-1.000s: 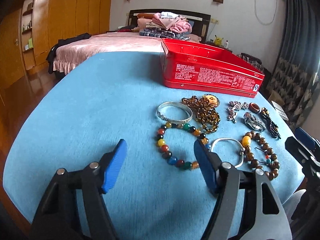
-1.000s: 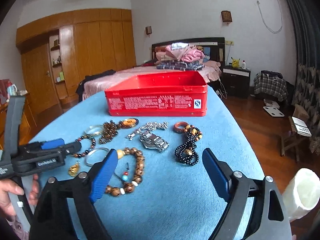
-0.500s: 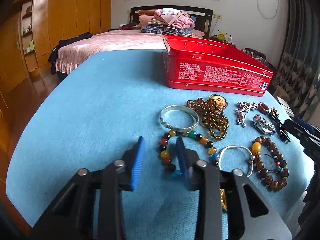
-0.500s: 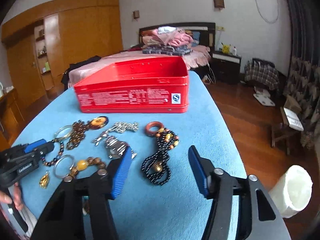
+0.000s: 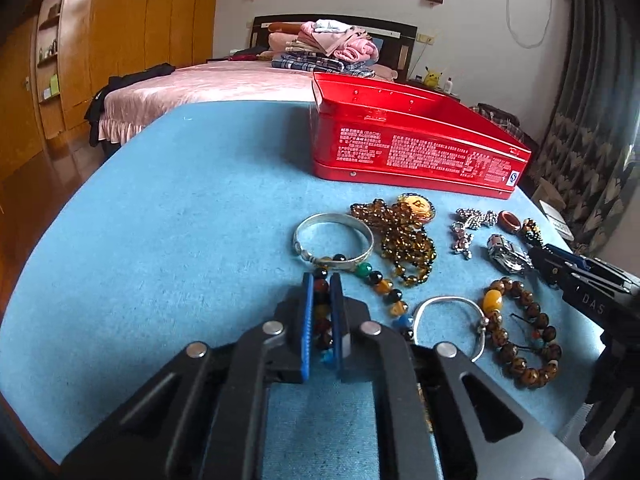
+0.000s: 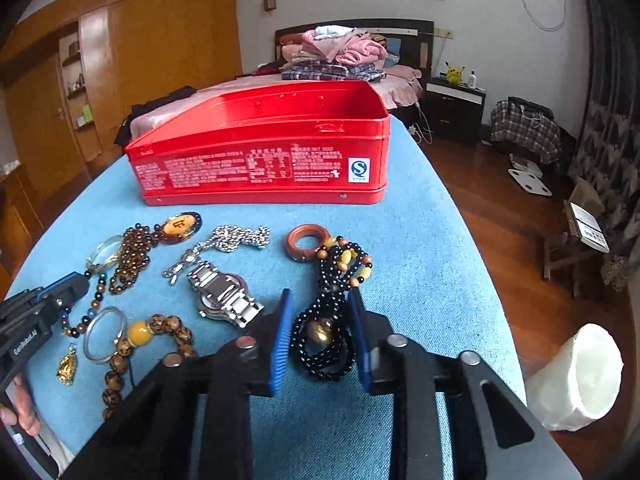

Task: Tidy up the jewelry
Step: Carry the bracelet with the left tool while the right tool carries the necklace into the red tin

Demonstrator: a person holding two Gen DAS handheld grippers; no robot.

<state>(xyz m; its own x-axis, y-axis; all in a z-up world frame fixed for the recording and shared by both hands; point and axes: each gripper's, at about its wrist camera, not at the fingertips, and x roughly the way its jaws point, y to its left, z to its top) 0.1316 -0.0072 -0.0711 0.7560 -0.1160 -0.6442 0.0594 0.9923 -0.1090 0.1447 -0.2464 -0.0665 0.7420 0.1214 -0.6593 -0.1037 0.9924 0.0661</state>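
On the blue table, my left gripper (image 5: 322, 280) is shut on a multicoloured bead bracelet (image 5: 380, 280), with its beads squeezed between the blue pads. My right gripper (image 6: 320, 294) straddles a coiled black bead necklace (image 6: 324, 344). Its jaws are closing, and a thin gap still shows at each pad. The open red tin (image 6: 260, 160) stands at the far side of the table. In the left wrist view the right gripper's tip (image 5: 560, 264) shows beside the steel watch (image 5: 506, 256).
Loose pieces lie between the grippers and the tin: a silver bangle (image 5: 334, 240), an amber bead necklace (image 5: 404, 240), a silver chain (image 6: 236, 238), a red-brown ring (image 6: 306, 242), a brown bead bracelet (image 5: 524, 336) and a gold pendant (image 6: 66, 368). The table's right edge drops to the floor by a white bin (image 6: 576, 376).
The left jaws went from wide apart to shut on the multicoloured bracelet. The right gripper moved forward over the black necklace and its jaws narrowed around it.
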